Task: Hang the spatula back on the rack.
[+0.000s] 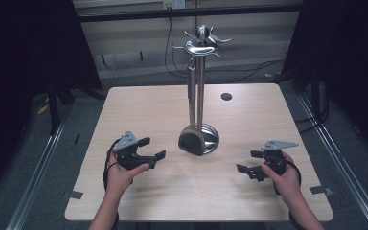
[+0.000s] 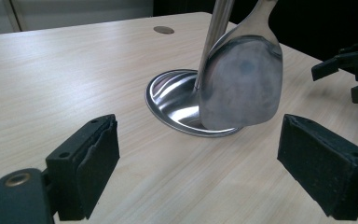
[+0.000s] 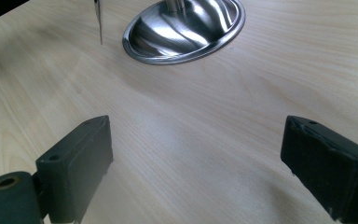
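Left gripper (image 1: 148,149), jaws spread and empty, is sitting nearer than the equally open right gripper (image 1: 247,163) to the spatula (image 2: 240,84) hanging upright on its stand (image 1: 200,43) mid-table (image 1: 124,115)

Silver steel utensil stand (image 1: 200,72), pale wood-grain table (image 1: 139,110), black tongs (image 1: 149,154)

Open table before both my grippers

Only the utensil stand (image 1: 200,86) and its hanging spatula (image 1: 191,140) block the middle; bare tabletop (image 1: 139,110) lies around them.
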